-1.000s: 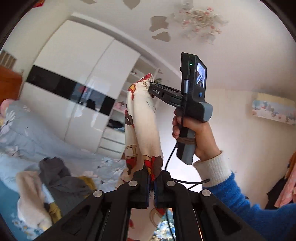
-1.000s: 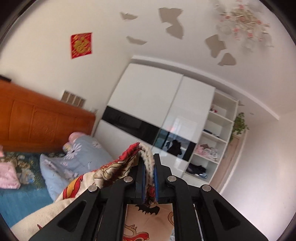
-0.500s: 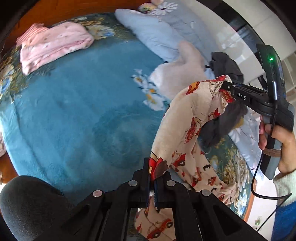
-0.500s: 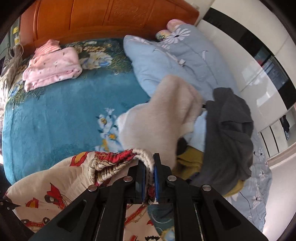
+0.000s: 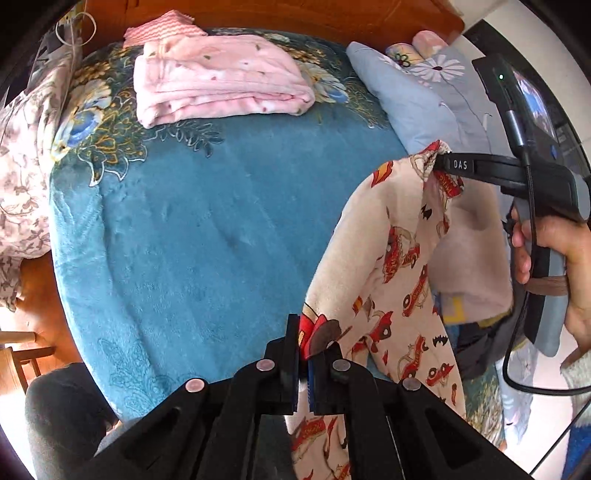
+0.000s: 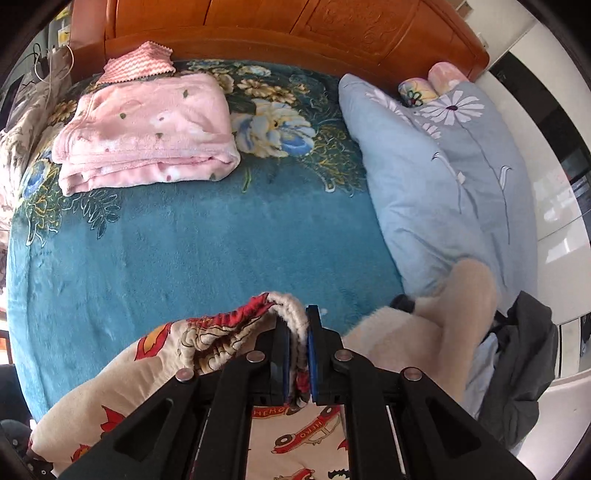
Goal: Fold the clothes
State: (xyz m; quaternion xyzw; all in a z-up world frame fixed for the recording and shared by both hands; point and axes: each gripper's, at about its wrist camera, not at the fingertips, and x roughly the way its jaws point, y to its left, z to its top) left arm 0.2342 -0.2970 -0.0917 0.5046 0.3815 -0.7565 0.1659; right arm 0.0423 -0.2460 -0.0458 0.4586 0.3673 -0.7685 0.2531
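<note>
A cream fleece garment with red car prints (image 5: 399, 266) hangs in the air above the blue bed blanket (image 5: 207, 236). My left gripper (image 5: 304, 354) is shut on one corner of it. My right gripper (image 6: 297, 332) is shut on another edge of the garment (image 6: 207, 343); in the left wrist view the right gripper (image 5: 439, 162) pinches the top corner, held by a hand. The cloth stretches between both grippers and droops below them.
A folded pink blanket (image 6: 147, 133) lies near the wooden headboard (image 6: 295, 29). Light blue pillows (image 6: 443, 177) sit at the right. A heap of unfolded clothes, beige (image 6: 436, 332) and dark grey (image 6: 524, 362), lies at the right.
Both grippers have tipped from facing the ceiling and wardrobe down toward the bed, carrying the car-print garment with them. Both stay shut on it.
</note>
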